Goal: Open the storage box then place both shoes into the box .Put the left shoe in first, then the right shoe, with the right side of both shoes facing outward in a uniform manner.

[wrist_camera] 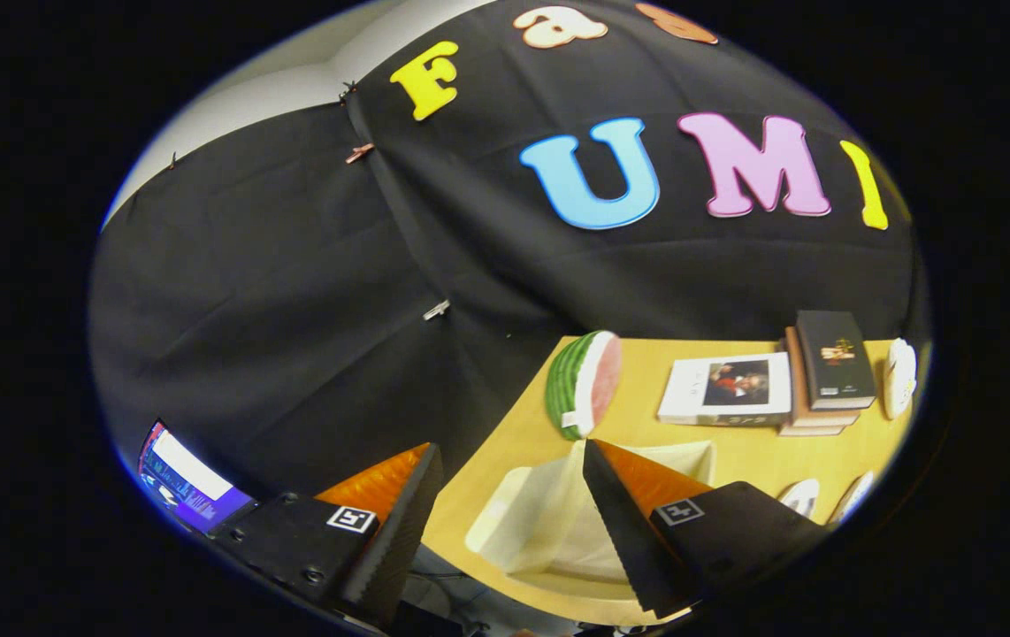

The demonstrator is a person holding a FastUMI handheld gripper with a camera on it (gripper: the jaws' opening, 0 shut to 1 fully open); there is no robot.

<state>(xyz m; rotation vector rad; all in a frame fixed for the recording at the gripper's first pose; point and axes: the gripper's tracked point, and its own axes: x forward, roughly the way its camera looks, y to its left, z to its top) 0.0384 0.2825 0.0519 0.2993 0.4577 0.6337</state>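
My gripper (509, 447) is open, held tilted above the near corner of a yellow wooden table (753, 451), and its fingers press on nothing. The pale translucent storage box (540, 522) sits on the table just ahead of and below the fingers, partly hidden by the right finger. I cannot tell whether its lid is open. Beyond the right finger two white rounded shapes (801, 495) (854, 495) peek out at the table's near side. They may be the shoes, but too little shows to be sure.
A toy watermelon slice (583, 382) stands on the table beyond the box. Farther back lie a flat white book (726, 387) and a stack with a dark book (834, 358) on top, with a white object (900, 376) beside it. A lit screen (182, 482) glows left of the left finger.
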